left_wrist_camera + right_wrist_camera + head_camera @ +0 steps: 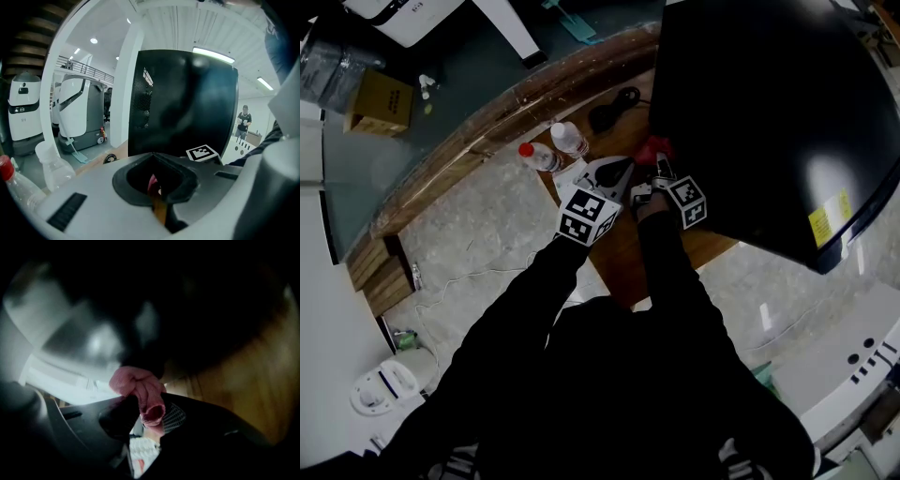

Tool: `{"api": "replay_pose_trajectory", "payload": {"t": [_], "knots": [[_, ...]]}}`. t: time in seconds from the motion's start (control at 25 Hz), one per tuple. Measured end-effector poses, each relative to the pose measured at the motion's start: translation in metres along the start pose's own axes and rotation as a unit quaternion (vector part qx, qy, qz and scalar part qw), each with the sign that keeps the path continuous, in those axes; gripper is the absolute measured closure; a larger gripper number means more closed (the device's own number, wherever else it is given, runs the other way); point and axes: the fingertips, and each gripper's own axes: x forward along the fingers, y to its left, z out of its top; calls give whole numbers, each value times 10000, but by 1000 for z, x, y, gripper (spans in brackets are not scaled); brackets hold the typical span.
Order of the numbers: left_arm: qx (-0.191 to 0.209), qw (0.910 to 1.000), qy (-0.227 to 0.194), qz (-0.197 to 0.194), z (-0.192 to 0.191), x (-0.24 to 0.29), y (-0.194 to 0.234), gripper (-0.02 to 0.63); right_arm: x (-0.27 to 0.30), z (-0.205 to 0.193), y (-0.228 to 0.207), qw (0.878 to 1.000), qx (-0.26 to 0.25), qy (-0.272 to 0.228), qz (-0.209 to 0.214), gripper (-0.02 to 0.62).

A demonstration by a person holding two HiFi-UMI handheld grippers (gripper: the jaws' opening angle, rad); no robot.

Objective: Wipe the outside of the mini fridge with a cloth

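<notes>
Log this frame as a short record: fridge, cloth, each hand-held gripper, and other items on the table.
fridge: black mini fridge, standing on wooden table
right hand-held gripper: shut on pink cloth, next to the fridge
left hand-held gripper: jaws together, nothing held
other items: two plastic bottles on the table, left of the grippers

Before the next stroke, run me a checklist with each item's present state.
1. Cloth gripped: ok. The pink cloth is clamped in the right tool.
2. Cloth touching the mini fridge: cannot tell. It sits near the black side, but contact is unclear.
3. Left tool out of the way: ok. Its jaws are together, beside the right tool and short of the fridge.
4. Bottles clear of the path: ok. They stand on the table left of both tools.
</notes>
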Motion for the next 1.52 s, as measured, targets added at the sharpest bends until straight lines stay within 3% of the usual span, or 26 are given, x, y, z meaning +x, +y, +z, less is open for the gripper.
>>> {"api": "replay_pose_trajectory", "payload": {"t": [0.12, 0.4, 0.56, 0.76, 0.84, 0.96, 1.12, 1.4, 1.52], "knots": [[-105, 9998, -172, 23, 7, -15, 0, 600, -14, -17, 20, 9977, -570, 346, 149, 479], [-387, 9937, -1020, 268, 61, -69, -13, 600, -100, -18, 141, 9815, -1284, 519, 1319, 477], [-464, 9857, -1614, -165, 119, -103, -59, 600, -164, -7, 207, 9619, -1898, 528, 1898, 476], [-88, 9799, -1915, -547, 172, -127, -108, 600, -226, 12, 263, 9416, -2403, 231, 2348, 474], [28, 9774, -2004, -677, 186, -130, -126, 600, -243, 27, 279, 9396, -2372, 70, 2465, 474], [177, 9746, -2058, -865, 194, -128, -149, 600, -258, 52, 284, 9465, -2105, -158, 2440, 474], [-52, 9728, -2020, -1128, 194, -115, -166, 600, -265, 82, 271, 9578, -1733, -372, 2262, 474], [-19, 9755, -1852, -1188, 192, -99, -173, 600, -261, 95, 250, 9753, -756, -324, 2049, 472], [22, 9778, -1740, -1170, 187, -94, -168, 600, -255, 95, 247, 9768, -402, -276, 2086, 474]]}}
